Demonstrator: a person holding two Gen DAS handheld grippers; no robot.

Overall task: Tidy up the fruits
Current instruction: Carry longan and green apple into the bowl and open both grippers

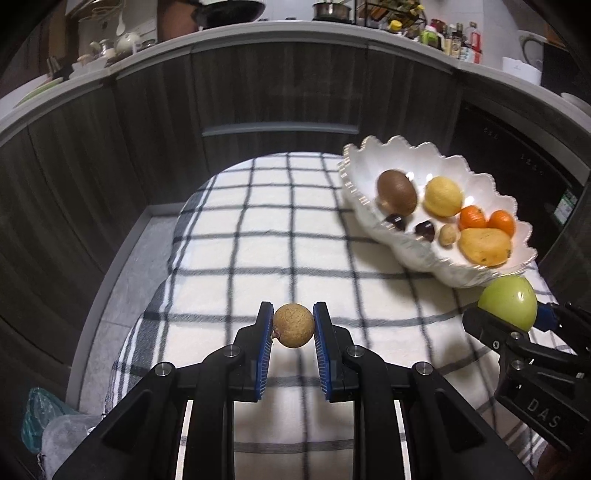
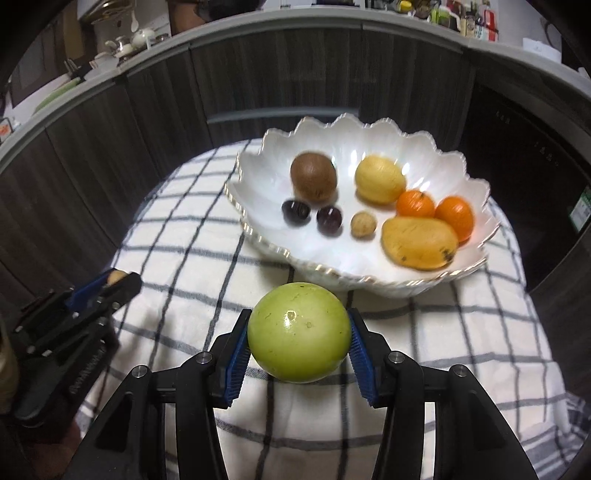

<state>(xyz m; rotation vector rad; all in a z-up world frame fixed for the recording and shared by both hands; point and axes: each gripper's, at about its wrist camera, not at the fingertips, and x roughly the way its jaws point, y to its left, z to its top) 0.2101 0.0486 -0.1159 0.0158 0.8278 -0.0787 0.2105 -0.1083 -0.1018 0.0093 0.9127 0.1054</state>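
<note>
- The right gripper (image 2: 299,341), black with blue ribbed pads, rises from the bottom edge of the right wrist view and tilts down toward the table; its jaws are clenched on a round, glossy green apple-like fruit (image 2: 299,332) at lower centre, held clear of the cloth.
- The left gripper (image 1: 293,326), of the same build, fills the bottom of the left wrist view, also tilted downward; its jaws grasp a small, round, rough tan fruit (image 1: 293,325) at lower centre.
- A white scalloped shell-shaped bowl with a gilt rim (image 2: 258,162) sits on the cloth in the upper middle of the right wrist view, just beyond the green fruit.
- In the bowl lie a yellow-orange mango (image 2: 419,243), a brown oval fruit (image 2: 313,177), a yellow lemon-like fruit (image 2: 379,180), two orange tangerines (image 2: 415,204), two dark purple round fruits (image 2: 295,211) and another small tan fruit (image 2: 363,224).
- A white cloth with dark grid lines (image 1: 258,240) covers the table.
- Dark wood-grain cabinets (image 1: 147,129) under a grey, cluttered countertop (image 1: 295,27) curve across the top of both views.
</note>
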